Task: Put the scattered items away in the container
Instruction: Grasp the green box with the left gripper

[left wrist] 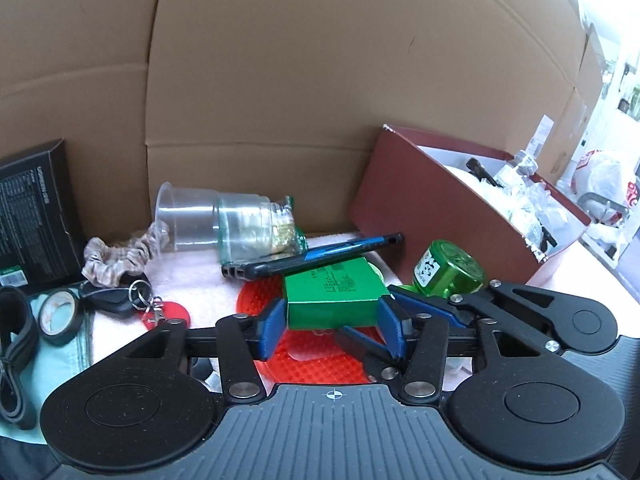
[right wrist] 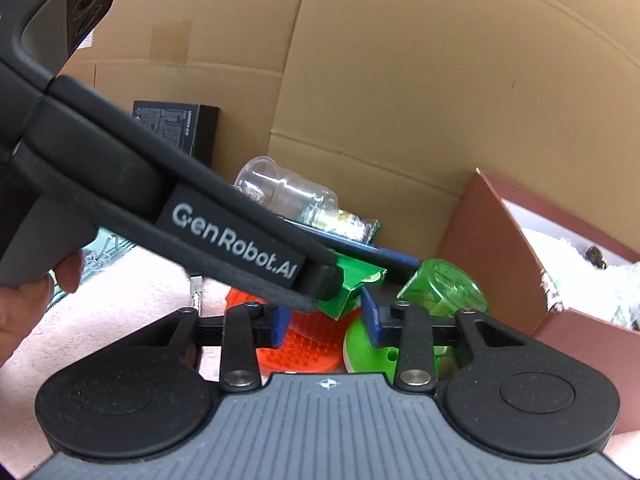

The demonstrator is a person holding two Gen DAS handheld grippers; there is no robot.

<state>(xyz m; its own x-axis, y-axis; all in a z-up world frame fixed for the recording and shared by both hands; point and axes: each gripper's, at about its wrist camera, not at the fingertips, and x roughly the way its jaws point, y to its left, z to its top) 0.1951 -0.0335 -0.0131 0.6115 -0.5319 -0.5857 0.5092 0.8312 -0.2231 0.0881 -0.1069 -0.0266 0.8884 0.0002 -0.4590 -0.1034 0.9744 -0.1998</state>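
Note:
A small green box (left wrist: pixel 332 292) sits above an orange-red studded mat (left wrist: pixel 320 356). My left gripper (left wrist: pixel 332 328) has its blue pads flat against both sides of the box. My right gripper (right wrist: pixel 326 320) comes in from the right. Its blue fingers (left wrist: pixel 424 304) straddle the box's near right corner (right wrist: pixel 344 288) with a gap on either side. A green translucent jar (left wrist: pixel 452 272) lies on its side just right of the box. The dark red container (left wrist: pixel 440 200) stands at the right, holding white and clear plastic items.
A black and blue bar (left wrist: pixel 312 258) leans on the box's far edge. Clear cups (left wrist: pixel 188 216), a scrunchie (left wrist: pixel 120 256), a car key (left wrist: pixel 112 300), a tape roll (left wrist: pixel 60 316) and a black carton (left wrist: pixel 32 216) lie left. A cardboard wall (left wrist: pixel 320 60) closes the back.

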